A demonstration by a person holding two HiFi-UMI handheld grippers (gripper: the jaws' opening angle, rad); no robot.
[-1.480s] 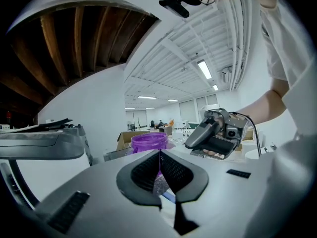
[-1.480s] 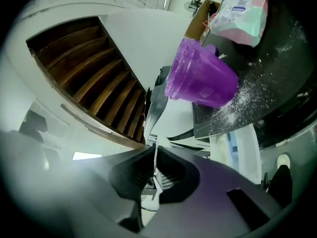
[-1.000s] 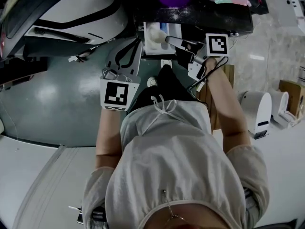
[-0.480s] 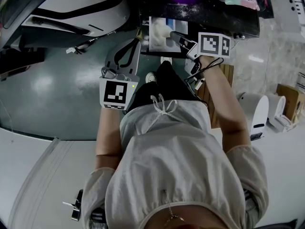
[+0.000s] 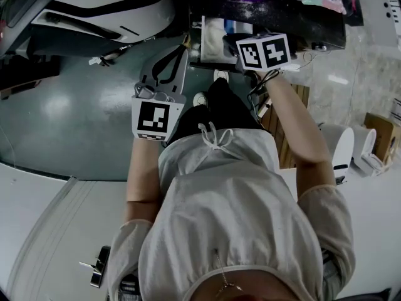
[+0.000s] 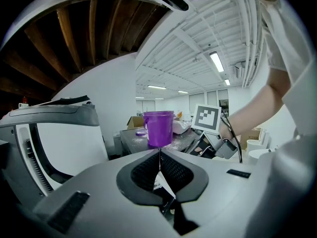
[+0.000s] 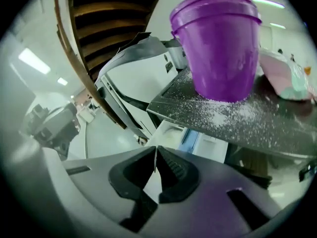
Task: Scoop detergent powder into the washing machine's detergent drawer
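Note:
The detergent drawer (image 5: 213, 31) stands pulled out of the dark machine top, white with a blue compartment; the right gripper view shows the drawer (image 7: 192, 137) under the top's edge. A purple cup (image 7: 220, 43) sits on that top amid spilled white powder (image 7: 233, 114), and the left gripper view has the cup (image 6: 158, 128) straight ahead. My right gripper (image 5: 229, 42) hovers at the drawer, its jaws (image 7: 156, 151) shut and empty. My left gripper (image 5: 183, 47) sits lower left of the drawer, pointing at it, also shut (image 6: 159, 155) with nothing held.
A pink bag (image 7: 283, 78) lies on the top to the right of the cup. A white front-loading washing machine (image 5: 94, 11) stands to the left. Grey-green floor (image 5: 69, 124) lies below; white appliances (image 5: 335, 146) stand at the right. The person's torso fills the lower head view.
My right gripper has swung left and forward, from beside the drawer to over its front. My left gripper has stayed about where it was, still shut.

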